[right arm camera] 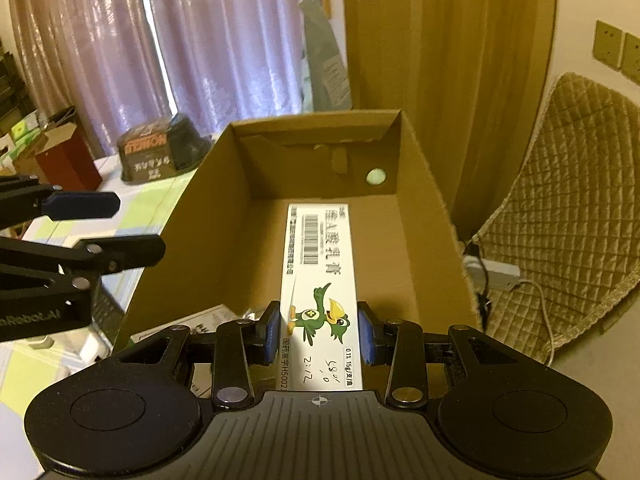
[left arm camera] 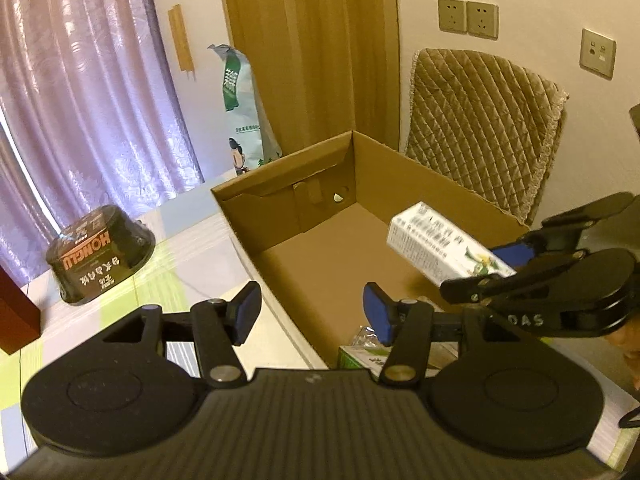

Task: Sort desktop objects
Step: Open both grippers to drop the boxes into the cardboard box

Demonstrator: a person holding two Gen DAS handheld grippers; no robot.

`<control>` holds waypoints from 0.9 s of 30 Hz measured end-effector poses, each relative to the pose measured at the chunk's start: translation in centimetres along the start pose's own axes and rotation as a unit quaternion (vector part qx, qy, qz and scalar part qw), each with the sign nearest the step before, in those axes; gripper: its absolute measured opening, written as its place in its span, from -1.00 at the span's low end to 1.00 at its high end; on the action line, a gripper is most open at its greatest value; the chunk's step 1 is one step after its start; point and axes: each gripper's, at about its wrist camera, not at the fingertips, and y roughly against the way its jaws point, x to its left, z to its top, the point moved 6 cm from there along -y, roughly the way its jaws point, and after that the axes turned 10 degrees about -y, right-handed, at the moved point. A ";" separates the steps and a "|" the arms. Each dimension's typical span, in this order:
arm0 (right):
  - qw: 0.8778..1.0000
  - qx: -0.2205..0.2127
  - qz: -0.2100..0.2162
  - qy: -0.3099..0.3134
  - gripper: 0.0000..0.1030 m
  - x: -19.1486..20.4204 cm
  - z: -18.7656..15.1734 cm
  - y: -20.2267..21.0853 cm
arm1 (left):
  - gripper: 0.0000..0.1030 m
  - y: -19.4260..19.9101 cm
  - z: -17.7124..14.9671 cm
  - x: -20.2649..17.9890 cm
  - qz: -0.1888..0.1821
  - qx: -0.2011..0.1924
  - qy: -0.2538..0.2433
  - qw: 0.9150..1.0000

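Observation:
A long white carton [right arm camera: 320, 264] with a green bird print and a barcode sits between the blue pads of my right gripper [right arm camera: 319, 332], which is shut on it. The carton [left arm camera: 436, 240] hangs above the floor of an open cardboard box [left arm camera: 280, 168], pointing towards its far wall. In the left wrist view the right gripper [left arm camera: 484, 270] reaches in from the right. My left gripper [left arm camera: 312, 308] is open with nothing between its fingers, straddling the box's left wall near its front. A green packet [left arm camera: 356, 356] lies in the box's near end. The left gripper [right arm camera: 116, 228] shows left of the cardboard box [right arm camera: 208, 216].
An upside-down dark noodle bowl [left arm camera: 100, 252] stands on the checked tablecloth left of the box, with a red box [left arm camera: 16, 320] nearer the left edge. A tall printed bag [left arm camera: 240, 112] stands behind the box. A quilted chair [left arm camera: 480, 120] is at the right.

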 end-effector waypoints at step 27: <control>0.998 -0.058 0.005 -0.017 0.56 2.7 -1.1 7.2 | 0.18 7.1 -5.6 1.3 0.015 0.020 0.068 0.997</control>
